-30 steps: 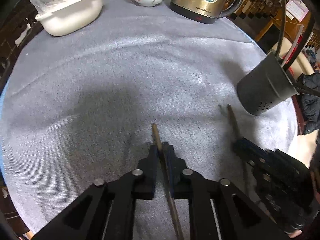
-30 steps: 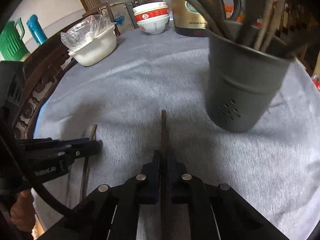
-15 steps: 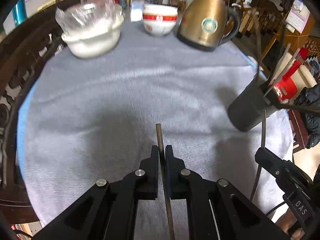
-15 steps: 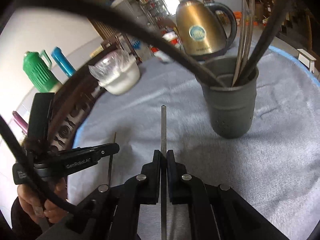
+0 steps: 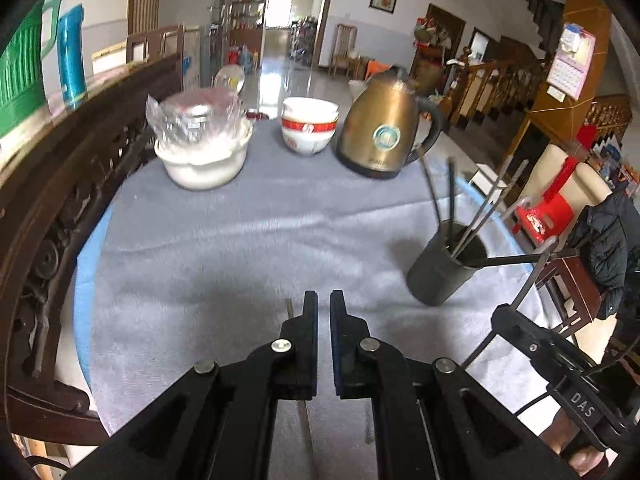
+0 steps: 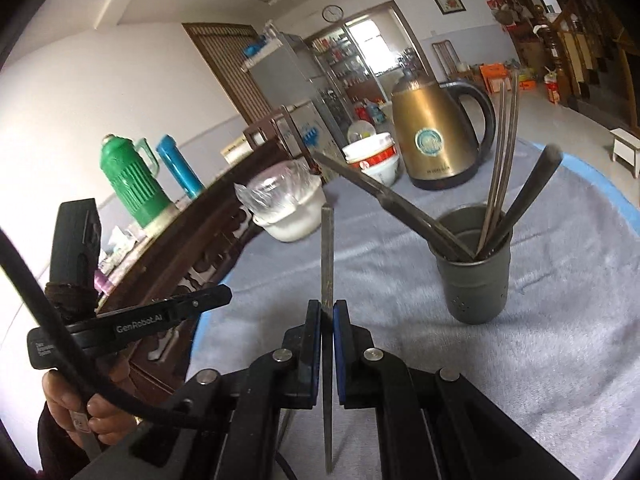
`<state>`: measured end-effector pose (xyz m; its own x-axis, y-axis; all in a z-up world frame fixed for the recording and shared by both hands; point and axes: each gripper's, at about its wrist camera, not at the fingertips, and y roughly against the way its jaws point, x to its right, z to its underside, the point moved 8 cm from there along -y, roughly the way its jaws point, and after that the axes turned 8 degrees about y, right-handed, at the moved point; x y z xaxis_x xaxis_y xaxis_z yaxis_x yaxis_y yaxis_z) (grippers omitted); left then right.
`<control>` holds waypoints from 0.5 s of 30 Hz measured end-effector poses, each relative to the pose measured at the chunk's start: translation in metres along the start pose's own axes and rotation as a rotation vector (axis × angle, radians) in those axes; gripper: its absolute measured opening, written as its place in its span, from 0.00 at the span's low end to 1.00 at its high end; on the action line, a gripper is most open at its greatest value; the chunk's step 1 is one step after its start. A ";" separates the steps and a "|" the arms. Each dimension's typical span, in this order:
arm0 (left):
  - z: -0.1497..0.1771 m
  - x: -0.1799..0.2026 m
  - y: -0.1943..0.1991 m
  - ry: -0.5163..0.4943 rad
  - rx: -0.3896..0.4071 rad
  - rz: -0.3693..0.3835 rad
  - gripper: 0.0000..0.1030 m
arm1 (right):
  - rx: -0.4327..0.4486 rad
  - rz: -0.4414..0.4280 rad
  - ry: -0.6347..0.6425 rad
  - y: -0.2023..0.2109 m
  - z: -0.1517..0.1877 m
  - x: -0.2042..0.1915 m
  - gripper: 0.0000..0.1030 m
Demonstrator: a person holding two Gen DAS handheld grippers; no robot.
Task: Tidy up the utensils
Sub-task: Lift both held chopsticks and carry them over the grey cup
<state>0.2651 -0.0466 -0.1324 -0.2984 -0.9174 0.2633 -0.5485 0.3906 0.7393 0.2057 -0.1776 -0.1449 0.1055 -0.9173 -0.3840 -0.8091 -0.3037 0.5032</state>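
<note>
Our right gripper (image 6: 328, 312) pinches a chopstick (image 6: 327, 256) rising centre-frame, left of the grey utensil holder (image 6: 474, 280). Our left gripper (image 5: 323, 300) stands slightly parted, empty; another chopstick (image 5: 289, 309) lies on the cloth left of its fingers, mostly hidden beneath them. Readable: "GenRobot.AI", "DAS".

Right tongs (image 6: 328, 312) clamped on an upright chopstick (image 6: 327, 256), grey utensil holder (image 6: 474, 280) to the right, gold kettle (image 6: 434, 140) behind
</note>
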 end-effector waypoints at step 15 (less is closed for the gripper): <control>0.033 -0.052 -0.122 0.155 -0.358 -0.078 0.29 | 0.023 0.007 -0.016 0.018 0.001 0.010 0.06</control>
<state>0.3222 -0.0447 -0.2566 -0.1300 -0.9547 0.2677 -0.2494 0.2927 0.9231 0.1921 -0.1915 -0.1402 0.0907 -0.9151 -0.3929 -0.8227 -0.2912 0.4882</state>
